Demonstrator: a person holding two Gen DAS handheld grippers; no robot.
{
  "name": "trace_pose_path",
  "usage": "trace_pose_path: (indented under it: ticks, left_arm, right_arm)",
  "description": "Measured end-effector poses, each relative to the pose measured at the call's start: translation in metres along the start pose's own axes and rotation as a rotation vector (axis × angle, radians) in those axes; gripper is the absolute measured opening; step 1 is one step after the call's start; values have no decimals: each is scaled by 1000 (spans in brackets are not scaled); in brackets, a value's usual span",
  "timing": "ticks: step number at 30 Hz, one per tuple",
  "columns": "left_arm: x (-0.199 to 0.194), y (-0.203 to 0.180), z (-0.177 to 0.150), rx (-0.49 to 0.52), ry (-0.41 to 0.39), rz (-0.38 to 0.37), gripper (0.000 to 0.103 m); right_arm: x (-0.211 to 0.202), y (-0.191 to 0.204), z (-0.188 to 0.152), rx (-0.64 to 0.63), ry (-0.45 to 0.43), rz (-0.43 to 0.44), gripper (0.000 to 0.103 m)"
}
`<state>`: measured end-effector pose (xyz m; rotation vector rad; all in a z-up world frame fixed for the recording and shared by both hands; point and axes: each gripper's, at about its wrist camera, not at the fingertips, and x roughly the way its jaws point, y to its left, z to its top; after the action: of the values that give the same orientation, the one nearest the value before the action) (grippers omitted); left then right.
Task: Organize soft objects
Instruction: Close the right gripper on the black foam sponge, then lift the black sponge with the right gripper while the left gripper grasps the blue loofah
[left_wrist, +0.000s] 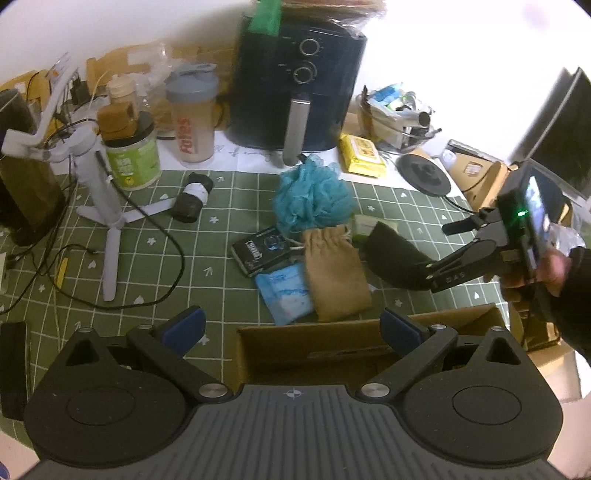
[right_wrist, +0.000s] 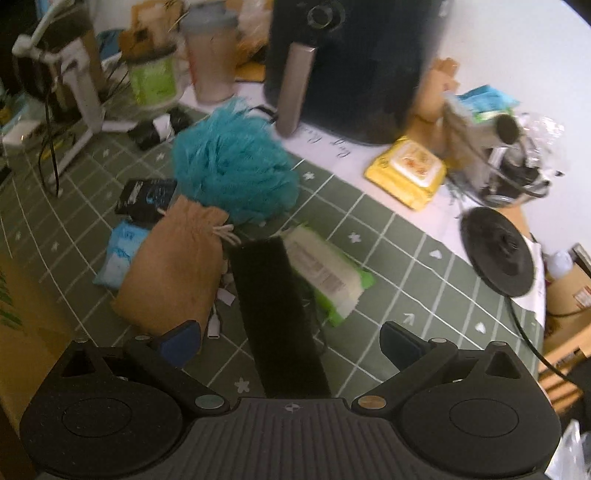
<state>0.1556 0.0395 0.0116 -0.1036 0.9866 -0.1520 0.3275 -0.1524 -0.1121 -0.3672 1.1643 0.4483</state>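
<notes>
A heap of soft items lies on the green checked cloth (left_wrist: 192, 258): a teal bath loofah (left_wrist: 310, 199) (right_wrist: 236, 170), a brown drawstring pouch (left_wrist: 336, 273) (right_wrist: 173, 273), a light blue tissue pack (left_wrist: 286, 291) (right_wrist: 118, 254), a green-and-white wipes pack (right_wrist: 328, 277) and a small black packet (left_wrist: 262, 251). A black flat pad (right_wrist: 280, 317) (left_wrist: 391, 254) runs lengthwise between the wide-apart fingers of my right gripper (right_wrist: 291, 338) (left_wrist: 439, 254), which is open. My left gripper (left_wrist: 293, 326) is open and empty above an open cardboard box (left_wrist: 332, 347).
A black air fryer (left_wrist: 295, 81), a shaker bottle (left_wrist: 194, 118), a green jar (left_wrist: 133, 158) and a yellow wipes pack (left_wrist: 362, 155) line the back. A white tripod (left_wrist: 107, 206) and loose cables sit at the left. A black round disc (left_wrist: 424, 173) lies at the right.
</notes>
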Motion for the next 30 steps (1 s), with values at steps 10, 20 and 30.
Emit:
trace_pose_path:
  ticks: [10,20,30]
  left_arm:
    - [-8,11,-1,-28,-12,9,103]
    - [-9,12,15,9,-37,-2,103]
    - [1,5,50,93,-46,-88,103]
  right_arm:
    - [47,6,-5,-103,129,-13,53]
    - [2,-12,-15,6,20,19,46]
    - [-57,-28,-29,178,-106,7,45]
